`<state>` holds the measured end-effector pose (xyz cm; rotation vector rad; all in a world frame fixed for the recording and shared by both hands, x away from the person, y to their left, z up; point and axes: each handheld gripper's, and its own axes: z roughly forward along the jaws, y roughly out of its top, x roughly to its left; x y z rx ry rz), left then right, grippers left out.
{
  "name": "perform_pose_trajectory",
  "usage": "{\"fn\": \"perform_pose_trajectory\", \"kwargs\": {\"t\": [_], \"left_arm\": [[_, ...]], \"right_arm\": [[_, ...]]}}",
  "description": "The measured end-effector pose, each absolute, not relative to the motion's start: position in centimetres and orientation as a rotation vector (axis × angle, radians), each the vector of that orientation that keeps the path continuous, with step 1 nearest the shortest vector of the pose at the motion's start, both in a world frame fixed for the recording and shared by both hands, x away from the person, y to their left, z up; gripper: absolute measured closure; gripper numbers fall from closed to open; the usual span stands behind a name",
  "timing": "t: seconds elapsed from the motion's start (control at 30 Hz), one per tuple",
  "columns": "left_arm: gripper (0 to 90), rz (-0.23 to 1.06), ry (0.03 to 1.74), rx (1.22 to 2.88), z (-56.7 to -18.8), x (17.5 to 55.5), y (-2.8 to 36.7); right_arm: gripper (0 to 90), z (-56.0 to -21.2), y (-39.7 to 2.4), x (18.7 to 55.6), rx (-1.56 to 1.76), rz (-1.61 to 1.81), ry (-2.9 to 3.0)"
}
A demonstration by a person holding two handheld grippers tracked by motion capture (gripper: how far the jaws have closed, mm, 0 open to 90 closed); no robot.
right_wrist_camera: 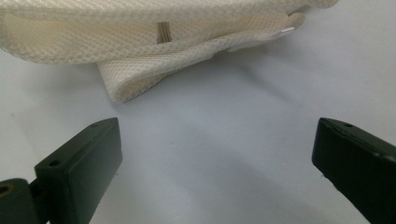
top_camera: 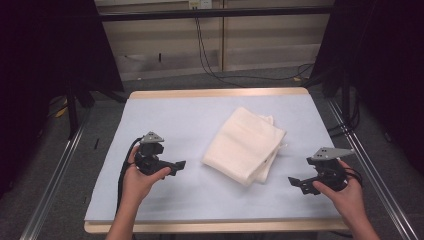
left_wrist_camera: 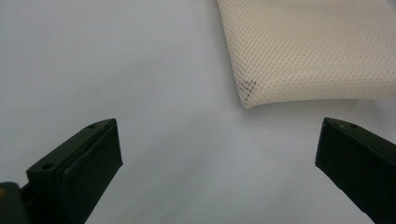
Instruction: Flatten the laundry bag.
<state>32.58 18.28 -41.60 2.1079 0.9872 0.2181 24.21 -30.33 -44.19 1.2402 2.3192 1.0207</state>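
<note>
One rectangular desk (top_camera: pixel 165 107) with a pale wooden edge carries a single light blue-grey cover sheet, which gives a plain, flat working surface. One cream mesh cloth (top_camera: pixel 245 145), folded into a layered rectangle, lies on the sheet slightly right of centre, turned at an angle to the desk edges. Its stacked folded edges face the near right; this probably presents the layers for grasping.

Two hand-held black grippers flank the cloth. The left gripper (top_camera: pixel 176 165) sits near left, the right gripper (top_camera: pixel 295 181) near right. Each points inward at the cloth, apart from it. Both sets of jaws stand wide apart and hold nothing.
</note>
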Motion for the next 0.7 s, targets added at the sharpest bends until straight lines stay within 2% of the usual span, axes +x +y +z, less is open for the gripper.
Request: {"fn": "perform_pose_trajectory", "kwargs": {"t": [0.43,0.7], "left_arm": [[1.9,0.213,0.913,2.178,-41.6,32.5,16.0],[2.8,0.171,0.787,2.223,-41.8,32.1,11.8]], "right_arm": [[0.3,-44.8,-29.4,24.5,1.185,1.034,2.359],[1.5,-45.0,-28.0,24.8,1.146,1.031,2.406]]}}
